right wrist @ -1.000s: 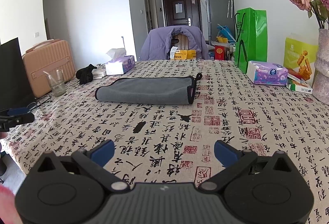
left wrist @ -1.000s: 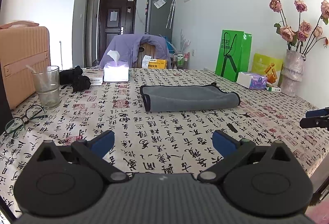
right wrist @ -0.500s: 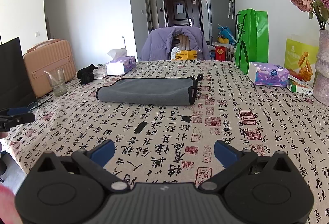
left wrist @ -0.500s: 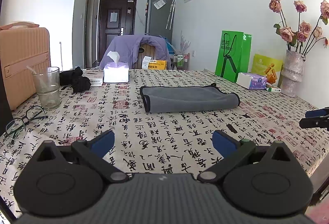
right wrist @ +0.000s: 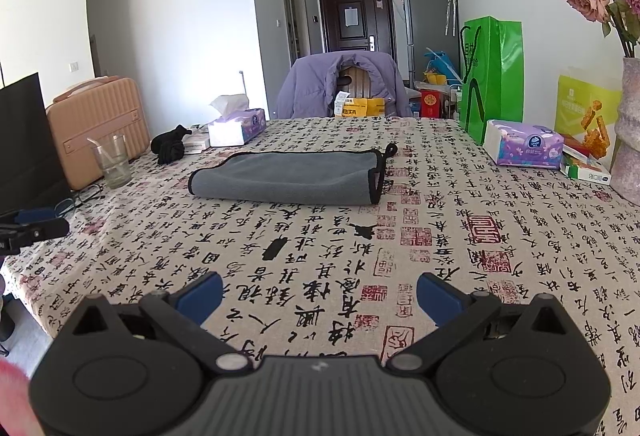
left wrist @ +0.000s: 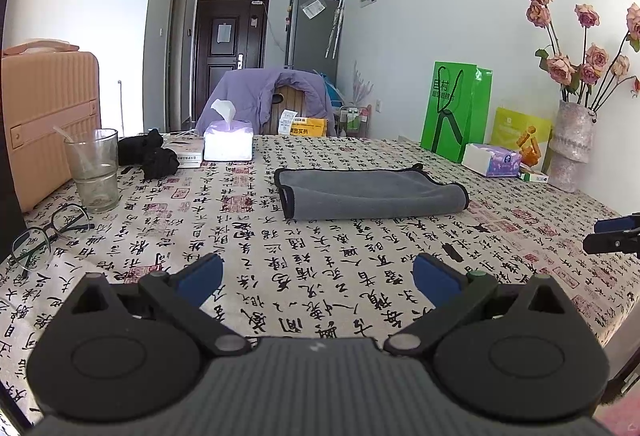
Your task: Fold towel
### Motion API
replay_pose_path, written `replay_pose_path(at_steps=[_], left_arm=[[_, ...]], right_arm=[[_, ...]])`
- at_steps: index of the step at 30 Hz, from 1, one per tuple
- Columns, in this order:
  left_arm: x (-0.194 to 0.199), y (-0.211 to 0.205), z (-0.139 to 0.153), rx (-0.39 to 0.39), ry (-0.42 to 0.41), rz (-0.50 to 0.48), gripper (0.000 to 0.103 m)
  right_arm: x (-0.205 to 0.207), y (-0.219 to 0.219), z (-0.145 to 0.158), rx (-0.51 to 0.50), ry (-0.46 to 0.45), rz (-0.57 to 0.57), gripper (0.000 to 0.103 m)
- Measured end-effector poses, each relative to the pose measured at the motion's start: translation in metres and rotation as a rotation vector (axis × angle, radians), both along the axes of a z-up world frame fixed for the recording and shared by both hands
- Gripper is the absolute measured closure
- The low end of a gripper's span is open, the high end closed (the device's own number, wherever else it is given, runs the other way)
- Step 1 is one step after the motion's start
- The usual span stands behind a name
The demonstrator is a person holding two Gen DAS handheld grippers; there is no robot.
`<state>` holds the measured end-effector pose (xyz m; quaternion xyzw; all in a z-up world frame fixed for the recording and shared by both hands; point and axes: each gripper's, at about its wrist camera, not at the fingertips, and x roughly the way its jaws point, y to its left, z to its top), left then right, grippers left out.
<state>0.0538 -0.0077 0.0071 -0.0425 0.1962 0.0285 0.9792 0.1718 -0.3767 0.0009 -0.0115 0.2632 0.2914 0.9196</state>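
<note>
A grey towel with black trim lies folded flat in the middle of the table; it also shows in the right wrist view. My left gripper is open and empty, above the near table edge, well short of the towel. My right gripper is open and empty, also near the front edge, apart from the towel. Each gripper's tip shows at the side of the other's view: the right one and the left one.
The table wears a calligraphy-print cloth. On the left stand a glass, spectacles, a black cloth, a tissue box and a suitcase. On the right stand a green bag, a tissue pack and a vase.
</note>
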Motion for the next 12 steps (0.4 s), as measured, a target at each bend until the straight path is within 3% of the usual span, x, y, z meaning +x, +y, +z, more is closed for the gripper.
replay_pose_path(at_steps=[12], left_arm=[[-0.0006,0.0023,0.0000,0.002,0.004,0.027,0.000]], right_arm=[[0.0004,0.0019,-0.0019,0.013,0.001,0.013,0.000]])
